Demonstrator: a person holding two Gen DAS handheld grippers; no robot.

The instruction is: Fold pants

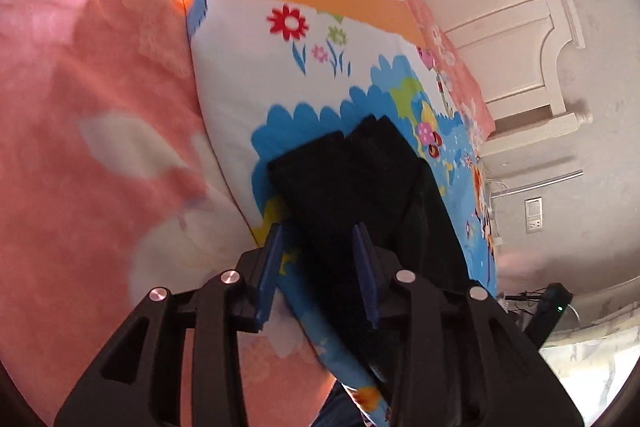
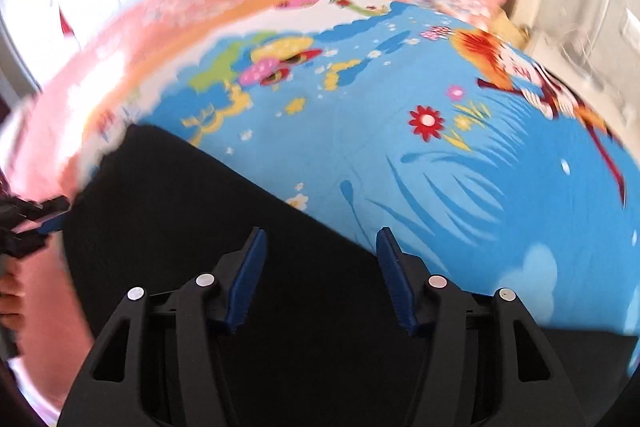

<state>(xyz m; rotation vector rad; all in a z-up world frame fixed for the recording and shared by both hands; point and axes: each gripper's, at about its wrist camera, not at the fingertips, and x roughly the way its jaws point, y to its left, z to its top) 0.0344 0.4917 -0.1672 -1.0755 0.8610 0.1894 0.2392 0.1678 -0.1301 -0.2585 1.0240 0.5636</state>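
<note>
Black pants (image 1: 360,183) lie partly folded on a colourful cartoon sheet (image 1: 256,67) on a bed. In the left wrist view my left gripper (image 1: 318,239) is open, its blue pads straddling the near edge of the pants, with no cloth pinched. In the right wrist view the pants (image 2: 200,211) spread dark below my right gripper (image 2: 320,239), which is open and hovers over the fabric's right edge, holding nothing. The left gripper shows at the far left of the right wrist view (image 2: 44,217), at the pants' corner. The view is motion-blurred.
A pink floral blanket (image 1: 100,147) covers the bed around the blue sheet (image 2: 460,167). A white wardrobe (image 1: 500,7) and a wall with sockets (image 1: 534,215) stand beyond the bed. A dark device with a green light (image 1: 554,307) sits near the bed's edge.
</note>
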